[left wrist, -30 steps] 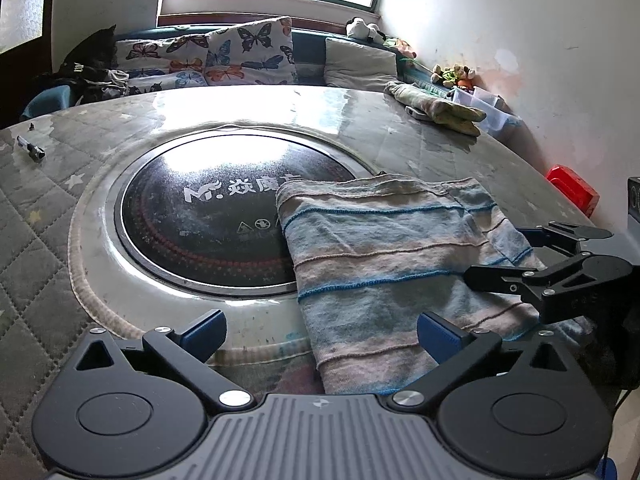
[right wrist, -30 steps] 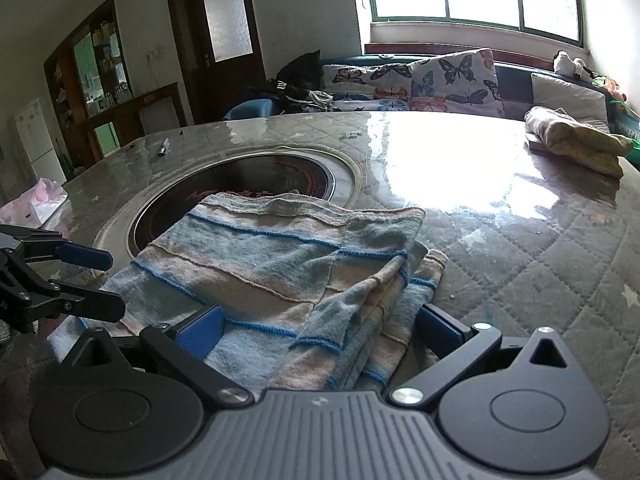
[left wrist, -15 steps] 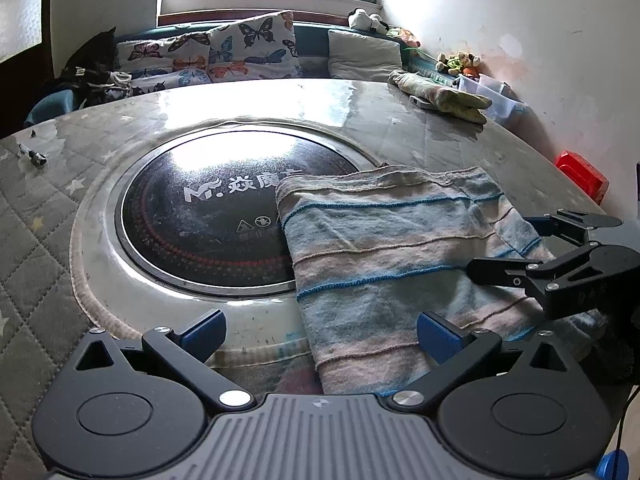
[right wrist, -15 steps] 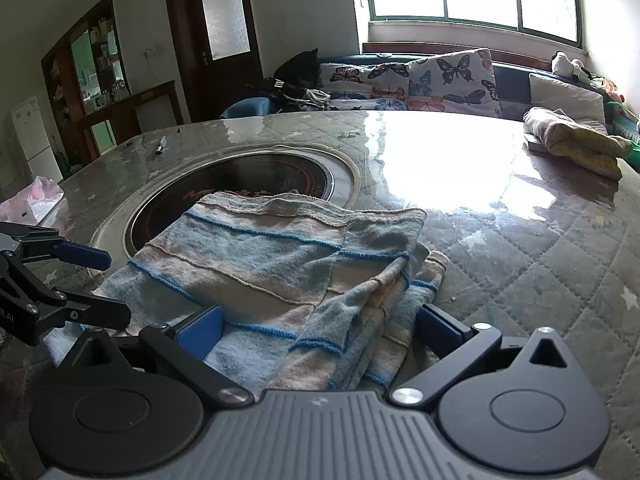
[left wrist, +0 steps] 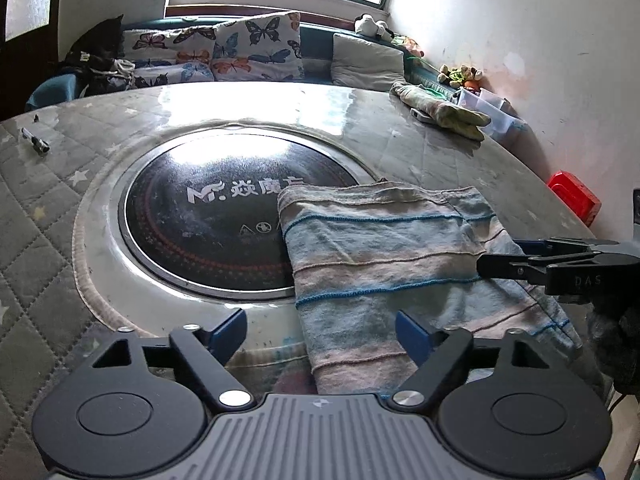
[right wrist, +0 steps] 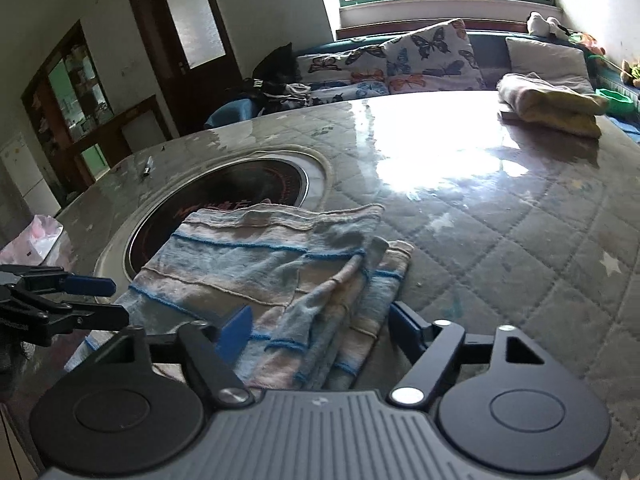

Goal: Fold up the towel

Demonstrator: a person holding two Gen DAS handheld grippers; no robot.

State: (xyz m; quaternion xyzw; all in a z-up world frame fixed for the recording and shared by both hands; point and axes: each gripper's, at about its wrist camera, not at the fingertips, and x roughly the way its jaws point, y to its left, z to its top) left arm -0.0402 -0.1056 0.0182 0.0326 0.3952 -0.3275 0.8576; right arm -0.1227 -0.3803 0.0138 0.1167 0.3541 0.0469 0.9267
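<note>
Striped towel, folded, lies at the table's near edge, partly over the inset hob. Left gripper and right gripper hover with jaws spread, grasping nothing, apparently positioned for near-edge corners.

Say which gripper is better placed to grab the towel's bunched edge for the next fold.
Right, probably. The right gripper has open jaws straddling the bunched edge of the striped towel. The left gripper, also open, faces the flat side.

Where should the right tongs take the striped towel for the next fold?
Probably the bunched layered edge of the striped towel, coming low from the near side: its stacked folds lie right between the open right tongs, while the rest lies flat.
</note>
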